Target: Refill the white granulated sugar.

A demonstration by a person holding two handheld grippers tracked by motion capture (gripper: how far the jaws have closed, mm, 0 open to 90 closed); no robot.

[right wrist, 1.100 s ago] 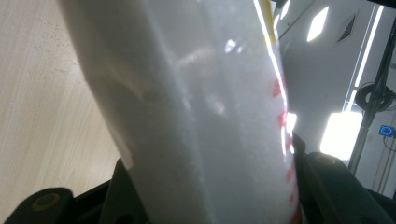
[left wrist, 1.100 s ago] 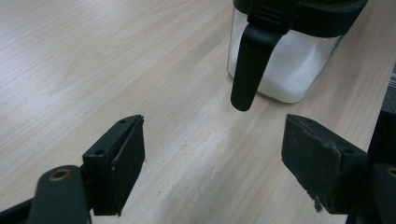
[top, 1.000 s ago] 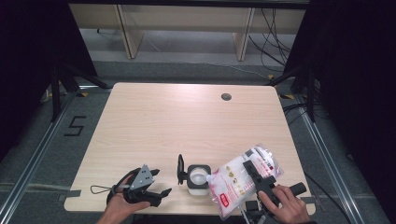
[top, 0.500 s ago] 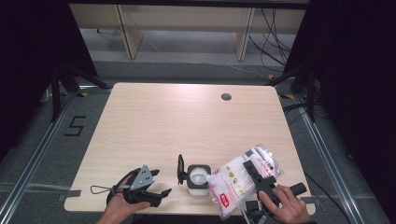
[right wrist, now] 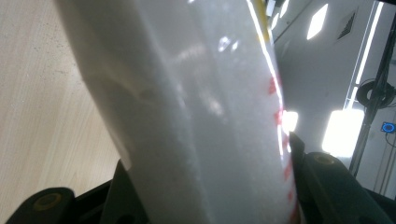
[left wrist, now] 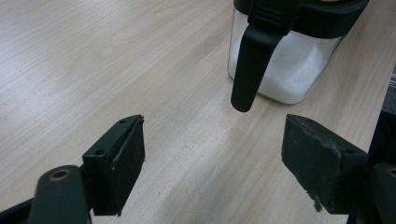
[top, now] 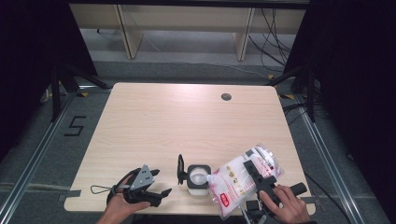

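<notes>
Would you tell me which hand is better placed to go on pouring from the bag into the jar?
The right. Its hand-held gripper is clamped on the bag, whose corner is tipped over the open jar. The left hand-held gripper rests open beside the jar, holding nothing.

A pale beige table (top: 187, 121) with fine wood grain has a small dark grey round hole (top: 226, 97) near its far edge. On it stands a clear glass jar (top: 197, 178) with a black rim and black flip lid (top: 180, 169), holding white granules. A white pouch (top: 243, 179) carries red print and small red-and-yellow marks. Both grippers are black: the left gripper (top: 159, 183) bears a light grey three-cornered plate, and the right gripper (top: 254, 169) lies dark across the pouch. The floor (top: 42, 154) around is dark grey, with a black figure five (top: 74, 126) marked on it.
</notes>
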